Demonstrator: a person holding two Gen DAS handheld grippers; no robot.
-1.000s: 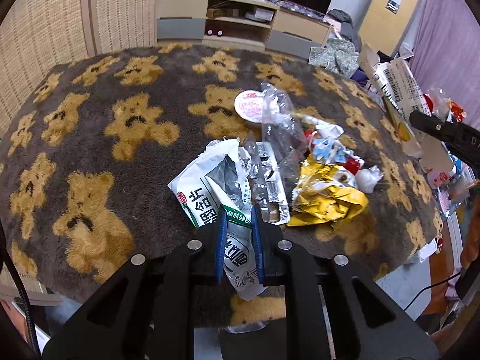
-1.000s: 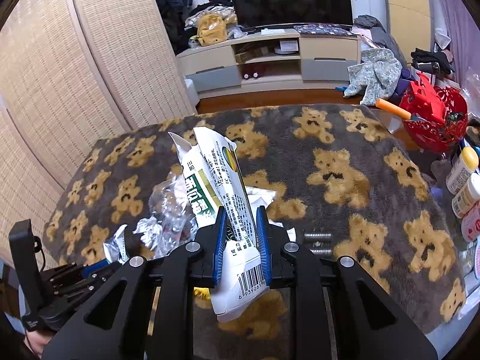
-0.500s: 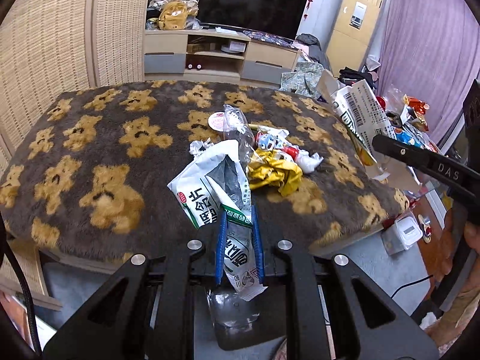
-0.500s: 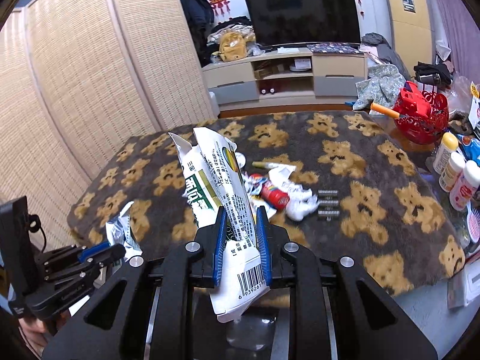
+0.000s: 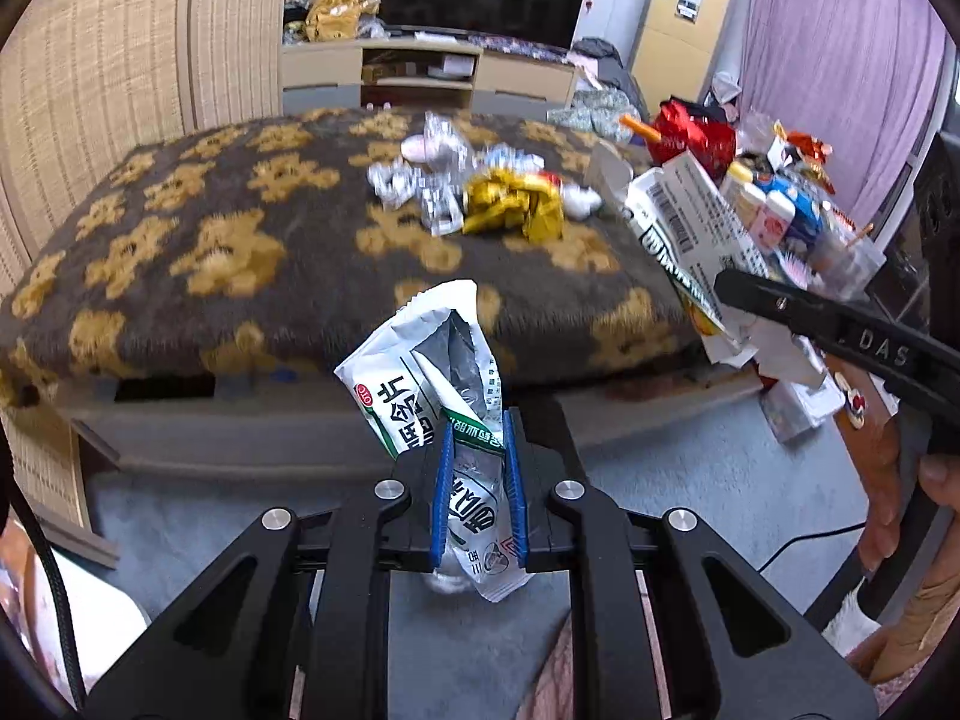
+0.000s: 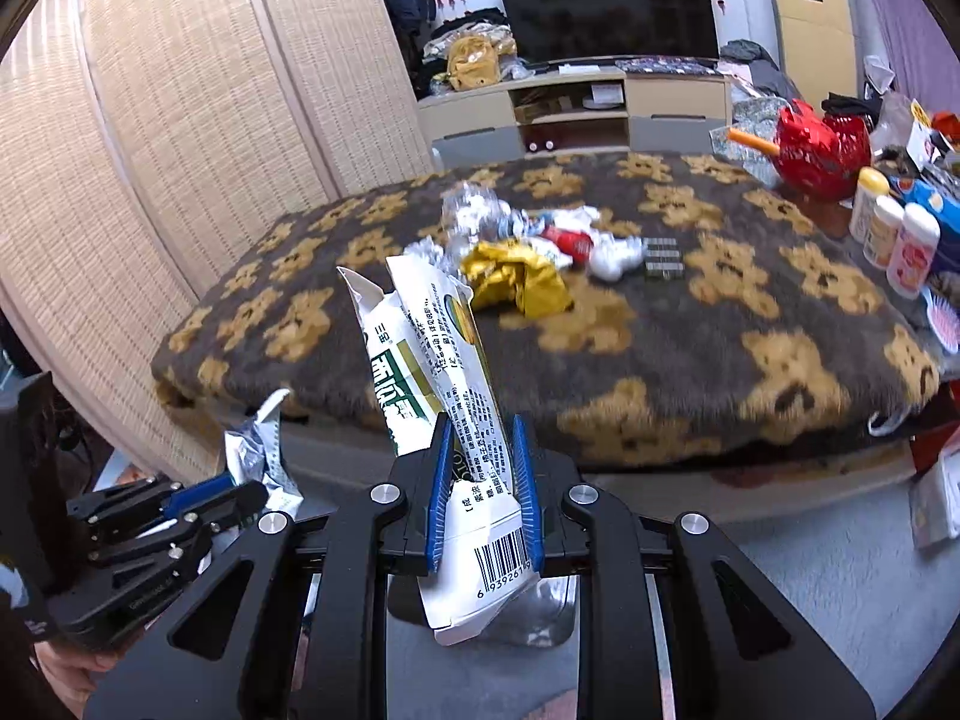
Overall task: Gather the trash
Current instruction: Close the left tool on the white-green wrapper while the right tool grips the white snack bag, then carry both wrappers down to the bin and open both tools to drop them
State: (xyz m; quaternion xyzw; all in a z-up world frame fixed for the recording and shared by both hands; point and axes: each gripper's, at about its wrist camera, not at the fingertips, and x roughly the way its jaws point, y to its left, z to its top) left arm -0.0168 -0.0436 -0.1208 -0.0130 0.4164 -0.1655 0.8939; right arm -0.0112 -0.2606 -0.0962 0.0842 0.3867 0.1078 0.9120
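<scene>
My left gripper (image 5: 477,420) is shut on a torn white and green wrapper (image 5: 420,360) and holds it in the air in front of the table. My right gripper (image 6: 480,426) is shut on a white and green packet with a barcode (image 6: 432,348), also in the air off the table. The right gripper and its packet (image 5: 690,234) show at the right of the left wrist view; the left gripper and its wrapper (image 6: 258,450) show at the lower left of the right wrist view. More trash lies on the bear-patterned blanket (image 5: 240,252): a crumpled gold wrapper (image 5: 516,210), silver foil (image 5: 414,186), a red and white wrapper (image 6: 570,240).
A low table to the right carries bottles (image 6: 900,234) and a red basket (image 6: 822,144). A TV stand (image 6: 582,114) stands at the back, woven screens (image 6: 180,120) at the left. Grey floor (image 5: 690,480) lies below both grippers. Small dark blocks (image 6: 663,258) sit on the blanket.
Both grippers have pulled back from the table with their packets still held, from over the blanket to beyond its front edge above the floor.
</scene>
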